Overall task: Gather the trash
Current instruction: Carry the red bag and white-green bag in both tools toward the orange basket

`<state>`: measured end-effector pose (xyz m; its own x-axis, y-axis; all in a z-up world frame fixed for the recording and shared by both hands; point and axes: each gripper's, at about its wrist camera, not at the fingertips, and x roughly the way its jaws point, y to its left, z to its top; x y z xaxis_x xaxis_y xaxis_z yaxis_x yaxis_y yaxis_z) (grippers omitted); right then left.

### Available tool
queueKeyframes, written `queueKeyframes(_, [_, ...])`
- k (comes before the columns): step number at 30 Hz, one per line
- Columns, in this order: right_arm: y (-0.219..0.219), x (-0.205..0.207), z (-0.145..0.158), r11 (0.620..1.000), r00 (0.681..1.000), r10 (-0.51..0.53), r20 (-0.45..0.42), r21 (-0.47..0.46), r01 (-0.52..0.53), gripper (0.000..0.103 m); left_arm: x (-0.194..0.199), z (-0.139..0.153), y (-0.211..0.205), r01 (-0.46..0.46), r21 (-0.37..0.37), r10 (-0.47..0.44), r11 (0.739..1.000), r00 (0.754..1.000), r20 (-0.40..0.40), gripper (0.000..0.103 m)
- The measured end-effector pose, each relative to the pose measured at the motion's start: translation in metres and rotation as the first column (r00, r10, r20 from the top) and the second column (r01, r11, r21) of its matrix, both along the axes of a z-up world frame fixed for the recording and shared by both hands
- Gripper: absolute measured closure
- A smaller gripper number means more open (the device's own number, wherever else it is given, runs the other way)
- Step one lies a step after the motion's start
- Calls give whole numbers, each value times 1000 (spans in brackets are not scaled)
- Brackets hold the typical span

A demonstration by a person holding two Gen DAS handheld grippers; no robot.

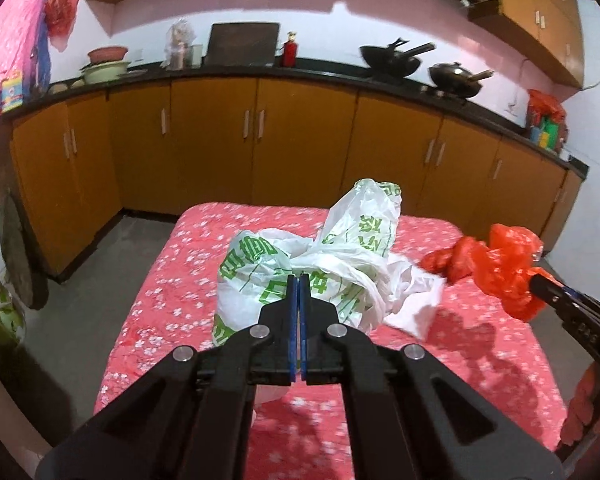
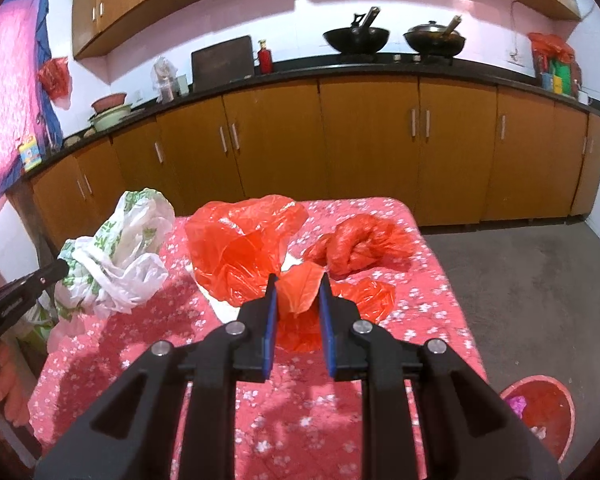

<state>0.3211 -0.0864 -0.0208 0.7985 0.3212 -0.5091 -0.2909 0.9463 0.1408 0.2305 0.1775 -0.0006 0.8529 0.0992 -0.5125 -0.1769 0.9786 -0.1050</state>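
My left gripper [image 1: 299,279] is shut on a crumpled white plastic bag with green print [image 1: 340,248], which hangs a little above the table. The right wrist view shows that bag [image 2: 120,256] bunched at the left gripper's tip [image 2: 62,269]. My right gripper [image 2: 298,282] is shut on a crumpled red plastic bag [image 2: 240,248], with a fold of it pinched between the blue pads. The left wrist view has the right gripper [image 1: 537,276] at the far right, the red bag [image 1: 508,260] bunched at its tip. A second red bag [image 2: 364,244] lies twisted on the table behind.
The table [image 2: 420,304] wears a pink floral cloth. A red bin [image 2: 540,412] with scraps inside stands on the grey floor at its right. Orange cabinets [image 2: 364,148] under a black counter with two woks [image 2: 356,38] run along the back wall.
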Motion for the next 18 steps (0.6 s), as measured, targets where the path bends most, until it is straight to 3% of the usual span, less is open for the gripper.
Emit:
queueKeyframes(8, [-43, -21, 23, 998, 997, -63, 46, 22, 62, 83, -10, 26, -41, 55, 21, -56, 998, 997, 56, 103])
queueKeyframes(18, [-109, -45, 24, 986, 984, -169, 61, 19, 168, 83, -15, 31, -99, 148, 17, -149, 989, 986, 71, 103])
